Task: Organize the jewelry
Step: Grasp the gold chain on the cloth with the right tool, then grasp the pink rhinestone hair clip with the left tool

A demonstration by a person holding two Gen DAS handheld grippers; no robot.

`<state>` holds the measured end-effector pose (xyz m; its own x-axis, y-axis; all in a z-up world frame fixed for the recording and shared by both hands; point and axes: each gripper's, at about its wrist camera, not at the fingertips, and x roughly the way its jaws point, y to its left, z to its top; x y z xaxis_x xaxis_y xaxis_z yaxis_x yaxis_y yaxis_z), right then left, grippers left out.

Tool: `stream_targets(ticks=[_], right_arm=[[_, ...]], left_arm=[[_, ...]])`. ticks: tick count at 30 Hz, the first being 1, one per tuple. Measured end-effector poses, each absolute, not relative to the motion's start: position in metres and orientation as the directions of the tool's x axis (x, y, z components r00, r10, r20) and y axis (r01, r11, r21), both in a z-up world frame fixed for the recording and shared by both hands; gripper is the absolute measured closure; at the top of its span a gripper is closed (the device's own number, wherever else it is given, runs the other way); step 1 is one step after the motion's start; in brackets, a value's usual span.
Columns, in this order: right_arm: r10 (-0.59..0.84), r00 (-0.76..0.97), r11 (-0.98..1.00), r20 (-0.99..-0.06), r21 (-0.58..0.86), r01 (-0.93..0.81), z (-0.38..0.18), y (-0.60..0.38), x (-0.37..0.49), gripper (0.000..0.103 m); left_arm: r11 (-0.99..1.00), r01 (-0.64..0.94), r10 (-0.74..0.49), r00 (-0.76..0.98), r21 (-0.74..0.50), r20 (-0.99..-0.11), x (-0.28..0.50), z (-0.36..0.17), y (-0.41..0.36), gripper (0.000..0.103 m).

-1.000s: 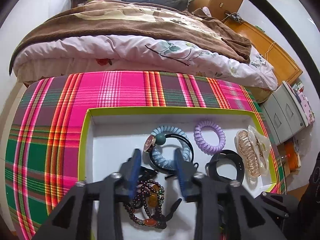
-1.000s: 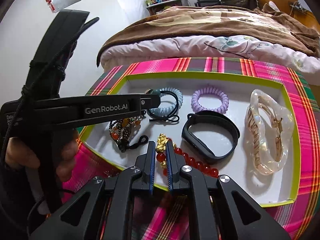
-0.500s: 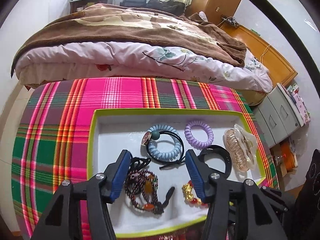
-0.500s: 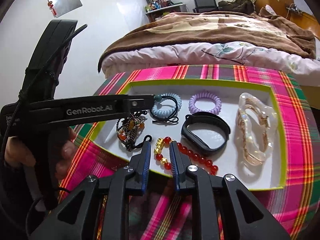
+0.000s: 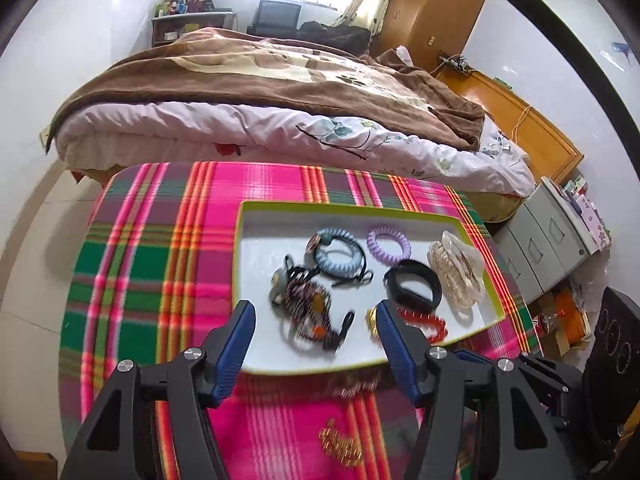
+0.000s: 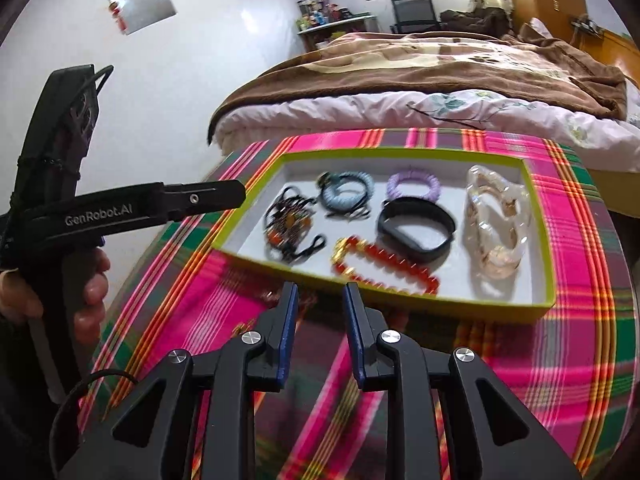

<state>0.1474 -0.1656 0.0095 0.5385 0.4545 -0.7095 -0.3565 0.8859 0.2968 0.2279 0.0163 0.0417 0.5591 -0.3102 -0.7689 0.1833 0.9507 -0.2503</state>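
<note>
- Tool work first: the left tool (image 5: 314, 318) has its blue-padded jaws standing wide and still opening, nothing between them, above the near edge of the shallow white tray with a lime-green rim (image 5: 352, 207).
- The right tool (image 6: 320, 292) has a narrower gap, also opening and empty, just short of the tray's near rim (image 6: 436, 305).
- Inside the tray, near side: a dark beaded bracelet with amber stones (image 6: 289, 225) and a red bead bracelet with a gold charm (image 6: 384, 262).
- Tray middle: a black wristband (image 6: 418, 229).
- Tray far side: a pale blue coil hair tie (image 6: 344, 194) and a lilac coil hair tie (image 6: 414, 184).
- Tray right end: a clear plastic hair claw (image 6: 498, 228).
- The tray sits on a worktop covered in pink, green and orange plaid cloth (image 5: 160, 264).
- A small gold-coloured piece (image 5: 340, 442) lies on the cloth in front of the tray, too blurred to identify.
- Beyond the tray stands a bed with a brown blanket (image 5: 260, 76).
</note>
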Motion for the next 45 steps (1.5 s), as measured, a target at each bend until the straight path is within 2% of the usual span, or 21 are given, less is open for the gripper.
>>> stream_targets(ticks=[6,14,23,25,26,27,33,41,43,45], right_arm=[[0.488,0.480,0.852,-0.729,0.279,-0.444,-0.007,-0.131,0.132,0.070],[0.433,0.466,0.844,-0.771,0.166,-0.510,-0.023,-0.094,0.121,0.063],[0.346,0.497,0.854,-0.796,0.048,-0.518,-0.034,-0.078,0.118,0.062],[0.332,0.508,0.858,-0.795,0.032,-0.512,-0.034,-0.079,0.116,0.070],[0.328,0.509,0.861,-0.796,0.029,-0.508,-0.033,-0.080,0.116,0.083],[0.322,0.510,0.864,-0.798,0.027,-0.504,-0.033,-0.080,0.115,0.090],[0.340,0.508,0.865,-0.792,0.052,-0.498,-0.030,-0.085,0.110,0.092],[0.388,0.573,0.894,-0.722,0.144,-0.425,-0.005,-0.125,0.100,0.093],[0.393,0.590,0.899,-0.706,0.160,-0.408,0.000,-0.135,0.097,0.093],[0.390,0.609,0.907,-0.690,0.173,-0.384,0.006,-0.146,0.094,0.093]], left_arm=[[0.956,0.159,-0.294,0.573,-0.247,-0.765,0.194,0.038,0.036,0.038],[0.967,0.118,-0.253,0.579,-0.227,-0.775,0.165,0.026,0.061,0.038],[0.966,0.096,-0.250,0.570,-0.239,-0.782,0.157,0.016,0.075,0.037],[0.965,0.096,-0.253,0.570,-0.243,-0.782,0.158,0.015,0.075,0.037],[0.966,0.094,-0.252,0.570,-0.243,-0.782,0.158,0.015,0.075,0.037],[0.966,0.094,-0.252,0.570,-0.243,-0.782,0.158,0.015,0.076,0.037],[0.962,0.100,-0.265,0.565,-0.254,-0.781,0.160,0.013,0.074,0.037],[0.957,0.129,-0.286,0.545,-0.258,-0.788,0.168,0.005,0.061,0.037],[0.955,0.145,-0.297,0.530,-0.260,-0.794,0.171,-0.001,0.053,0.027],[0.951,0.160,-0.308,0.522,-0.264,-0.795,0.174,-0.005,0.047,0.025]])
